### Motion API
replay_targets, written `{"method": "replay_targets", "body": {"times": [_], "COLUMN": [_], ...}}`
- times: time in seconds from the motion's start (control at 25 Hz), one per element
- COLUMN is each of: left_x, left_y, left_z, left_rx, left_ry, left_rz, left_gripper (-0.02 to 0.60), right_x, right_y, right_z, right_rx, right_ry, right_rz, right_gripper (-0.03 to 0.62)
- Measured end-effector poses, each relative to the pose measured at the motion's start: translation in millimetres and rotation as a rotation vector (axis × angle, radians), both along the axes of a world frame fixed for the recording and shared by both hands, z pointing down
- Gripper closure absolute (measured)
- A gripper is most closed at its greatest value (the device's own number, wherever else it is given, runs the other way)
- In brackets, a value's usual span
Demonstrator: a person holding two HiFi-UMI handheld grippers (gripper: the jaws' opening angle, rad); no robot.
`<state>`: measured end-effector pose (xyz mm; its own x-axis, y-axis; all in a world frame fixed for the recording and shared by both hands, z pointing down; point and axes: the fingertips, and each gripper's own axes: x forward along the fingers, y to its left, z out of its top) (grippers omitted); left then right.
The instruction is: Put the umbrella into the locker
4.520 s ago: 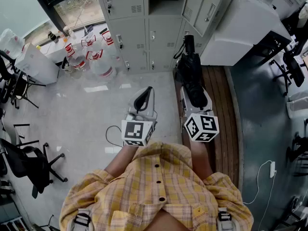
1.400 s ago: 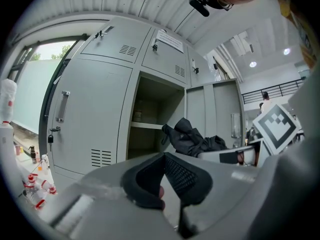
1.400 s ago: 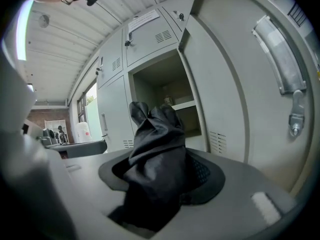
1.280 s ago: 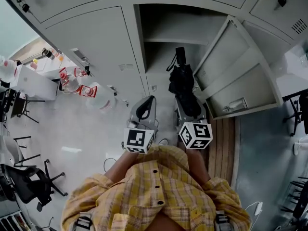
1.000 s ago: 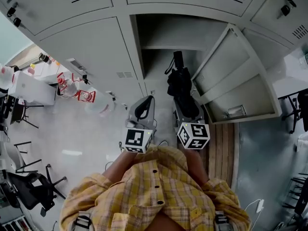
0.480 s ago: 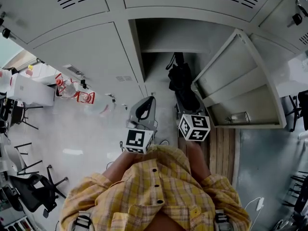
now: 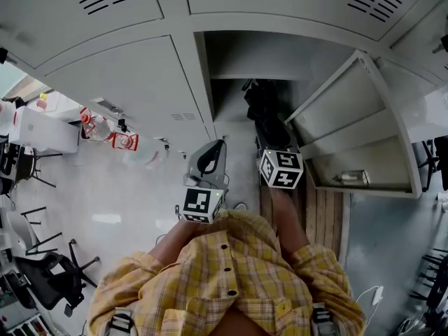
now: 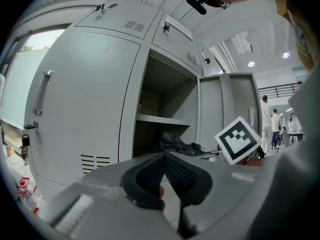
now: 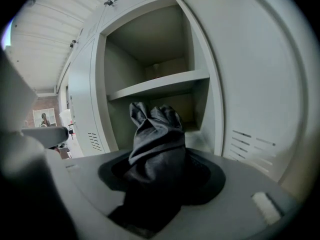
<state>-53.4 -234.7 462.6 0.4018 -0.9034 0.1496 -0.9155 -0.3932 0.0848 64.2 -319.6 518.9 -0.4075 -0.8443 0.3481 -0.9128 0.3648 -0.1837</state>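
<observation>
A folded black umbrella (image 7: 263, 110) sticks out ahead of my right gripper (image 7: 273, 148), which is shut on its fabric. In the right gripper view the umbrella (image 9: 156, 143) fills the gap between the jaws. Its far end reaches into the open grey locker (image 7: 234, 53), under the inner shelf (image 9: 160, 86). My left gripper (image 7: 215, 145) hangs to the left of the umbrella, in front of the locker's frame. In the left gripper view, that gripper (image 8: 164, 155) is shut with nothing in it, and the umbrella (image 8: 177, 145) shows beyond it.
The locker's door (image 7: 353, 114) stands swung open at the right, close to my right hand. Shut locker doors (image 7: 126, 82) lie to the left. Water bottles (image 7: 105, 128) and a white box (image 7: 45, 128) stand on the floor at the left, office chairs (image 7: 42, 285) nearer me.
My right gripper has carried the umbrella forward, so its far end has gone from outside the opening to under the shelf. The left gripper has hardly shifted.
</observation>
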Motion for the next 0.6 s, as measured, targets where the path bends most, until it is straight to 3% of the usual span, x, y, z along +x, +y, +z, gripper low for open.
{"method": "replay_targets", "body": {"times": [0.6], "left_x": [-13], "left_y": [-7], "left_z": [11], "left_rx": [-0.018], "left_ry": [-0.010], "left_rz": [0.005], "left_gripper": [0.584], "right_x": [-23], "right_y": [-48], "right_z": [8], "right_rx": [0.050], "right_ry": [0.025], "right_rz": [-0.007], "right_gripper": [0.353]}}
